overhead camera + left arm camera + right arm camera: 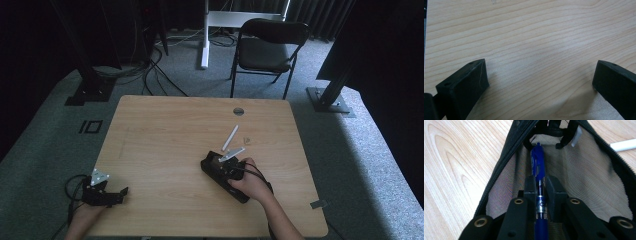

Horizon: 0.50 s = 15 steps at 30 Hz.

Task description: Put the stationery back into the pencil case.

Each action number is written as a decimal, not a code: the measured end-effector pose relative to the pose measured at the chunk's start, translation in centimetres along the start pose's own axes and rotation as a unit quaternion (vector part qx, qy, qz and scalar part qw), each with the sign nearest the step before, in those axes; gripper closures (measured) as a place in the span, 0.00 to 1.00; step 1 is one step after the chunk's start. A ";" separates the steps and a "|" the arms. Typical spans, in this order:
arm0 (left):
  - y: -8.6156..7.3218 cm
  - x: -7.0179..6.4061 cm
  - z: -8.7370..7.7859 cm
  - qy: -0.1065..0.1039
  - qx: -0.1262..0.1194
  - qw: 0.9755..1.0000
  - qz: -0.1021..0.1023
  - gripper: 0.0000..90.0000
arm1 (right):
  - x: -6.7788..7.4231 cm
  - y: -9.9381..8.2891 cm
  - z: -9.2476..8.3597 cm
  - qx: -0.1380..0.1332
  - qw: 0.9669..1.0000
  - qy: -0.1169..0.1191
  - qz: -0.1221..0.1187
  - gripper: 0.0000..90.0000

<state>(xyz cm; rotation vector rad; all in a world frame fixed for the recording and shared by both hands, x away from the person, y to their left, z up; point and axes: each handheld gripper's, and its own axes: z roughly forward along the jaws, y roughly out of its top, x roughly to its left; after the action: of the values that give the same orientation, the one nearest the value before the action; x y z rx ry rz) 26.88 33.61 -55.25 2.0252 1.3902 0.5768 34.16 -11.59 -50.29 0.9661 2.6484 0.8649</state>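
While the right gripper has its two black jaws clamped on the barrel of a blue plastic click pen, the pen's clip end reaches forward into the open mouth of a black zippered fabric pencil case with a tan mesh lining. In the right gripper view the pen lies along the middle of the case, between its two zipper edges, and its lower barrel runs back between the jaws toward the camera. A white stick-like object lies on the wood just outside the case's edge at the upper right of that view.

From the high view, the pencil case lies on the light wooden tabletop, and the right gripper sits on top of it, held by the person's right hand. The white stick lies just beyond the case, toward the far edge, with a small pale bit beside it. A round grey grommet sits farther beyond the case, near the far edge.

Well apart from the case, at the near left corner, the left gripper rests low on the tabletop in the person's left hand. In the left gripper view its jaws stand wide apart with bare wood grain between them.

Beyond the tabletop a black folding chair stands on grey carpet.
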 end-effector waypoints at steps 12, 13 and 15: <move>0.0 0.0 0.0 0.000 0.000 1.000 0.000 0.00 | -0.2 0.1 0.3 0.003 1.000 0.003 0.007 0.85; 0.0 0.0 0.0 0.000 0.000 1.000 0.000 0.00 | -0.2 0.1 0.2 0.001 1.000 0.003 0.006 0.85; 0.0 0.0 0.0 0.000 0.000 1.000 0.000 0.00 | -0.2 0.2 0.0 -0.001 1.000 0.006 0.010 0.85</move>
<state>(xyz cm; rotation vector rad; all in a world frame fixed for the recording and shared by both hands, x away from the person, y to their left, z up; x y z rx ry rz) 26.88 33.61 -55.25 2.0250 1.3904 0.5769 34.38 -11.59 -50.23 0.9923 2.6504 0.8810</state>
